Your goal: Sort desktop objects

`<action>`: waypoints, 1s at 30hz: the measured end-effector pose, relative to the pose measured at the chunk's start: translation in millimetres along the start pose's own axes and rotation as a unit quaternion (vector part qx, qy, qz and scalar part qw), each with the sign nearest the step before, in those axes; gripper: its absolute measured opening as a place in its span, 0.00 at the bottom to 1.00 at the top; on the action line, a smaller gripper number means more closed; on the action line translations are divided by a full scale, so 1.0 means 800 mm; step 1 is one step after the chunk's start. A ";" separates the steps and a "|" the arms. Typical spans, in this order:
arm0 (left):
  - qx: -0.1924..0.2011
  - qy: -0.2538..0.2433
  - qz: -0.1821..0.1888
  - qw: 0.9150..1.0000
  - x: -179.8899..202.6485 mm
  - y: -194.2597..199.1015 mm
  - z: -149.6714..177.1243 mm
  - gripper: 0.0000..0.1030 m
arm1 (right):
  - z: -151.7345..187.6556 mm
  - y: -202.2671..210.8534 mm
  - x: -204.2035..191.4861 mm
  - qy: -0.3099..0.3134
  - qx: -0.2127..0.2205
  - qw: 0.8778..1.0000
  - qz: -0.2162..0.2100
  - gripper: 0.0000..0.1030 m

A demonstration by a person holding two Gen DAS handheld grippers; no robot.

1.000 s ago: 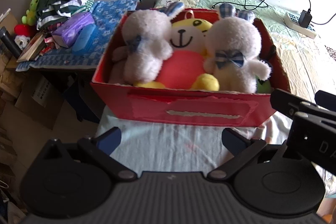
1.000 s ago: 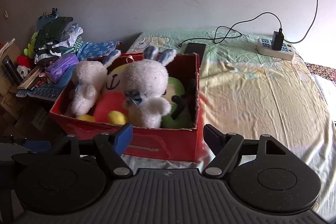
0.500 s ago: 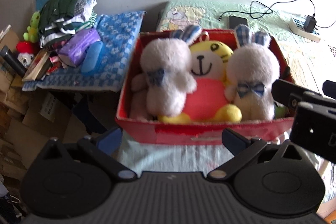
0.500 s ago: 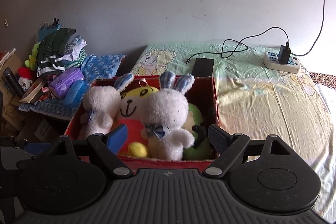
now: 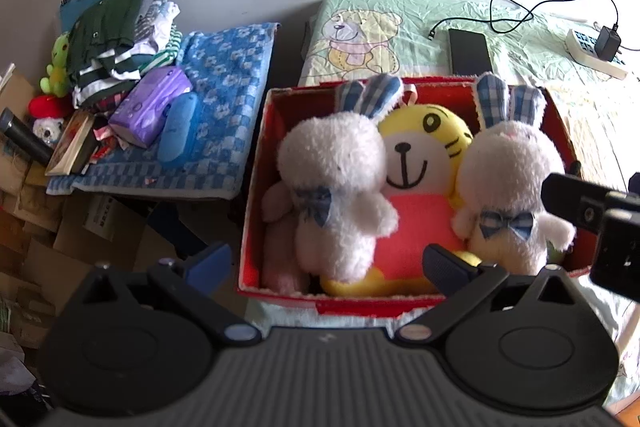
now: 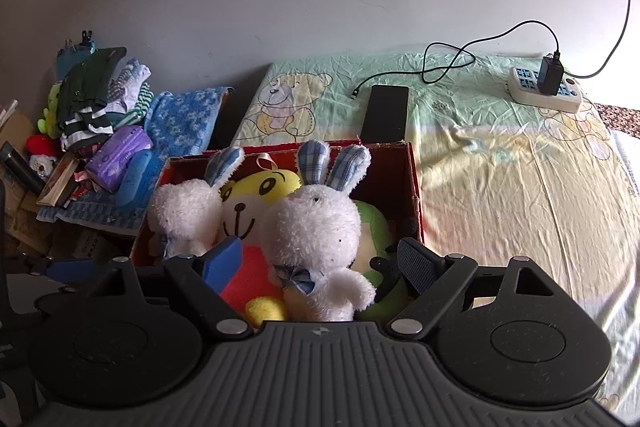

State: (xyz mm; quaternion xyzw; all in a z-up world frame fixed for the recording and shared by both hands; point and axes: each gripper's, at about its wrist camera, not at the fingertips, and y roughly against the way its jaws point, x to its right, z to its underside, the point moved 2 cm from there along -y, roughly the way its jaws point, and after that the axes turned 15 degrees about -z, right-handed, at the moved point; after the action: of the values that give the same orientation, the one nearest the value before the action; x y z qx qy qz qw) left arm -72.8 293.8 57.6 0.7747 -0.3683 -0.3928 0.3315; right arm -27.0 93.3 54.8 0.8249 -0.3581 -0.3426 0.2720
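Observation:
A red cardboard box (image 5: 256,163) (image 6: 412,187) on the bed holds plush toys. Two white rabbits with blue checked ears (image 5: 340,187) (image 5: 512,187) flank a yellow tiger in a red shirt (image 5: 420,155). A green plush (image 6: 372,227) lies at the box's right side. My left gripper (image 5: 326,261) is open above the box's near edge, with nothing between its fingers. My right gripper (image 6: 320,261) is open too, held over the right-hand rabbit (image 6: 320,227). The right gripper's body (image 5: 592,223) shows at the right edge of the left wrist view.
A black phone (image 6: 386,113) and charging cable (image 6: 452,63) lie behind the box, with a power strip (image 6: 544,91) at the far right. Left of the bed, a blue towel (image 5: 224,99) carries folded clothes (image 5: 116,39), a purple pack (image 5: 148,107) and books. Cardboard boxes (image 5: 60,235) lie below.
Both grippers have risen and tilted down, so the box's inside and the bed behind it show more fully. The toys have not moved.

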 end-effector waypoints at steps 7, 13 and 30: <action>0.007 -0.024 -0.015 1.000 -0.001 -0.002 -0.030 0.99 | -0.028 -0.016 0.012 -0.043 -0.054 0.998 -0.011 0.84; 0.013 -0.032 -0.019 0.999 -0.008 -0.002 -0.057 0.99 | -0.051 -0.025 0.008 -0.042 -0.081 0.996 -0.004 0.84; -0.037 -0.046 0.038 0.998 0.001 -0.024 -0.004 0.97 | -0.024 -0.022 0.009 -0.036 -0.121 0.992 -0.005 0.81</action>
State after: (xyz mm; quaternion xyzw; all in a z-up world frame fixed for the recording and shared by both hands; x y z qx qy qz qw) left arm -63.7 303.8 43.8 0.7285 -0.3977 -0.4282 0.3575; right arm -1.3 102.5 51.7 0.7748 -0.3188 -0.4145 0.3552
